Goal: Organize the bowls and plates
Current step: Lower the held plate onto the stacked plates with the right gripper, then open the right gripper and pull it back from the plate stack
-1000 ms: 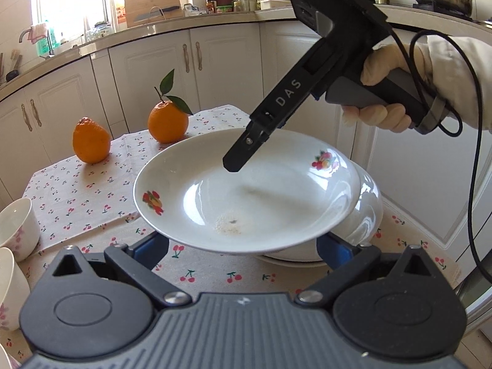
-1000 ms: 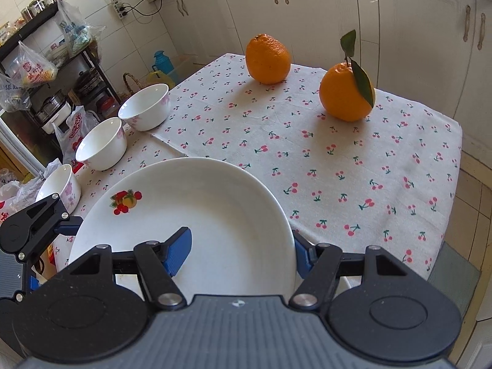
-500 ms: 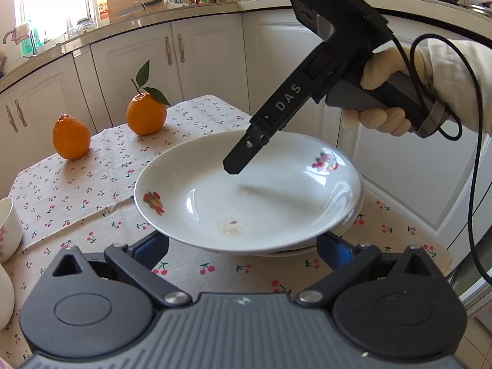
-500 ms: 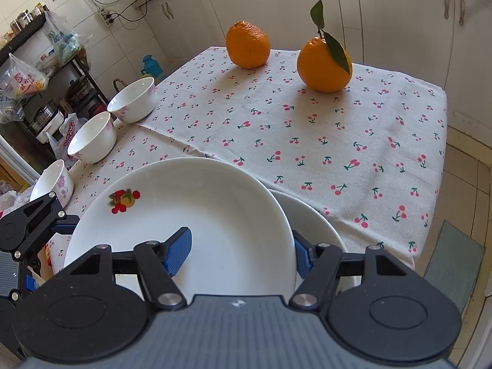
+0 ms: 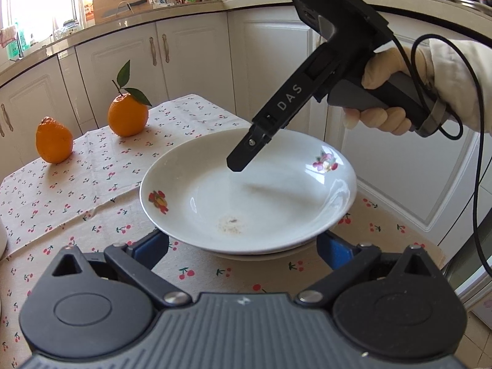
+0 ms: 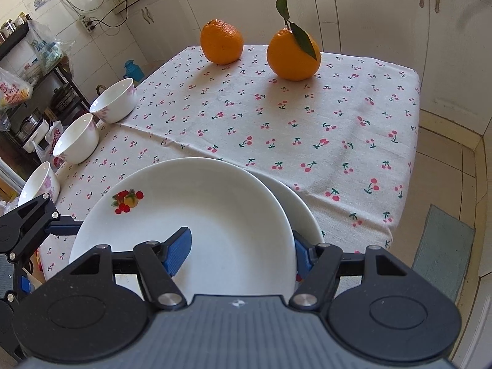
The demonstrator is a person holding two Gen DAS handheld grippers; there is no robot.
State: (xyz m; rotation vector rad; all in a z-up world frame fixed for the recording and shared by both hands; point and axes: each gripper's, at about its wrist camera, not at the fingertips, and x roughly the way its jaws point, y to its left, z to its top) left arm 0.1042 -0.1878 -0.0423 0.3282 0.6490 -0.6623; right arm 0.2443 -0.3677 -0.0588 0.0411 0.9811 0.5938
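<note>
I see the table (image 6: pixel 363 117) first, covered in a cherry-print cloth, with white kitchen cabinets (image 5: pixel 190 58) close behind it. On its near corner sits the top plate (image 5: pixel 246 190), a deep white dish with fruit decals on the rim, resting on a second plate (image 6: pixel 303 212) whose edge peeks out on one side beneath it. My right gripper (image 6: pixel 241 247) reaches over this stack with its fingers spread wide: the left blue pad (image 6: pixel 178 250) hangs inside the dish, the other is outside the rim, and neither visibly presses the plate. From the left wrist view I see that same tool angled down with its black fingertip over the plate's well, held by a gloved hand (image 5: pixel 384 92). My left gripper (image 5: pixel 243 246) also has its fingers apart, the blue pads flanking the near rim of the plate at table level; I cannot tell whether they touch it. Three small white bowls (image 6: pixel 77 141) stand in a row along the far left edge of the cloth. Two oranges (image 6: pixel 292 53) sit at the far end, one carrying a stem and leaf.
</note>
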